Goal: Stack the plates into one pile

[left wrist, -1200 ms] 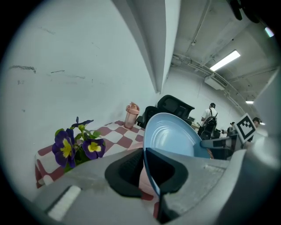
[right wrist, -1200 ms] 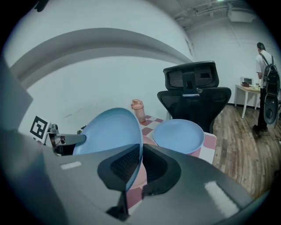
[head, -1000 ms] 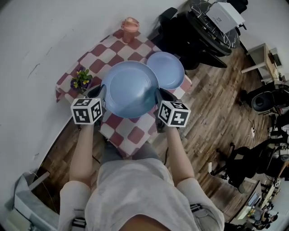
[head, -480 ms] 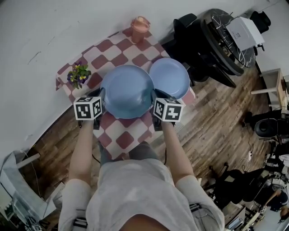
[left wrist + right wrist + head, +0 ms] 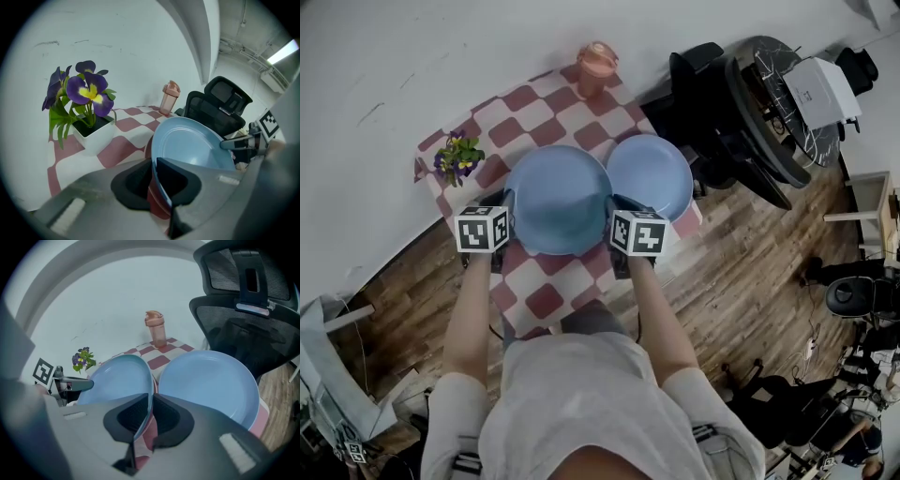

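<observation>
Head view: the big plate (image 5: 558, 199) has come down to mid-table (image 5: 551, 281). The left gripper (image 5: 506, 201) and right gripper (image 5: 613, 202) are at its opposite rims. The small plate (image 5: 658, 174) lies just beside it, at the right edge, so nothing is stacked yet; the small plate likely goes on top.

Left gripper view: the jaws have just been easing apart, with the rim between them, seemingly unpinched.

Right gripper view: the same.

Whether the big plate fully rests on the table, or touches the small plate, cannot be told.
</observation>
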